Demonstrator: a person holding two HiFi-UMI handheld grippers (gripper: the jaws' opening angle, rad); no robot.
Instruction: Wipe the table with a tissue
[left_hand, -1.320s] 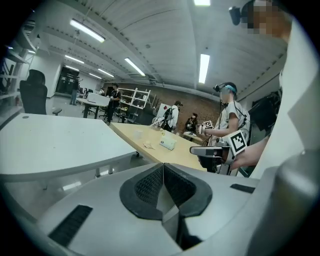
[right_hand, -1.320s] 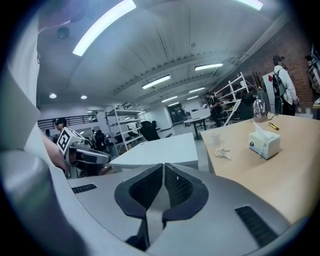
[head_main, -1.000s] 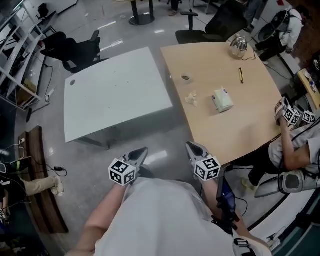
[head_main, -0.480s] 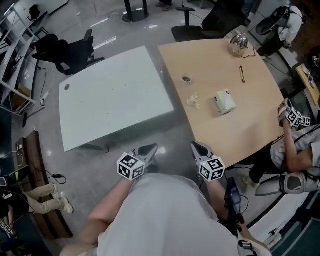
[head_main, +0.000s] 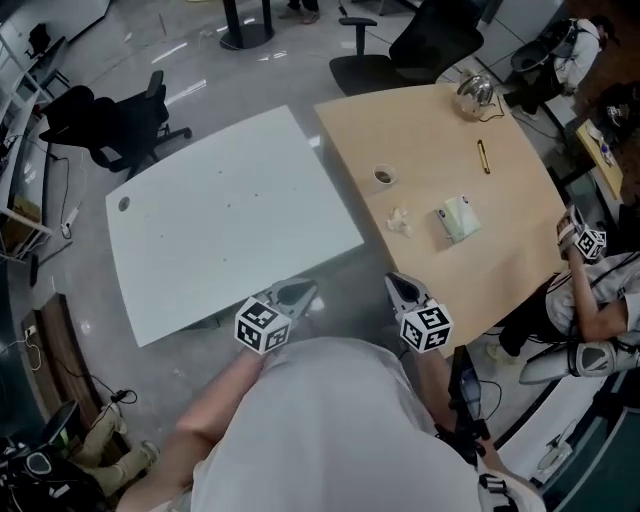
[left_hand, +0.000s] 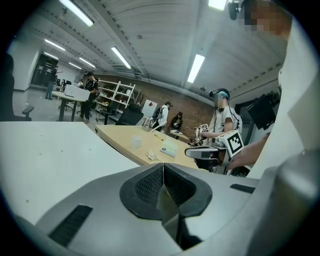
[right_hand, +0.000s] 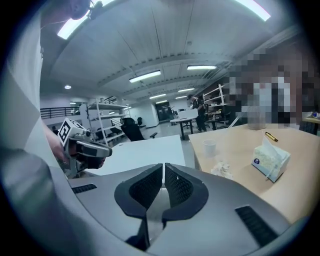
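A crumpled tissue (head_main: 399, 221) lies on the wooden table (head_main: 500, 240), beside a pack of tissues (head_main: 458, 219); both also show in the right gripper view as the crumpled tissue (right_hand: 221, 169) and the pack (right_hand: 270, 158). My left gripper (head_main: 298, 293) is shut and empty over the near edge of the white table (head_main: 220, 215). My right gripper (head_main: 399, 287) is shut and empty, short of the wooden table's near corner. In the left gripper view the crumpled tissue (left_hand: 151, 155) is small and far off, and the right gripper (left_hand: 210, 149) shows at the right.
A small cup (head_main: 383, 176), a pen (head_main: 482, 156) and a shiny kettle-like object (head_main: 474, 93) stand on the wooden table. Another person (head_main: 590, 290) with marker-cube grippers sits at its right side. Black office chairs (head_main: 110, 120) stand behind both tables.
Both grippers and the view have shifted forward toward the tables; the tables sit lower and nearer in the head view. Jaws stay shut.
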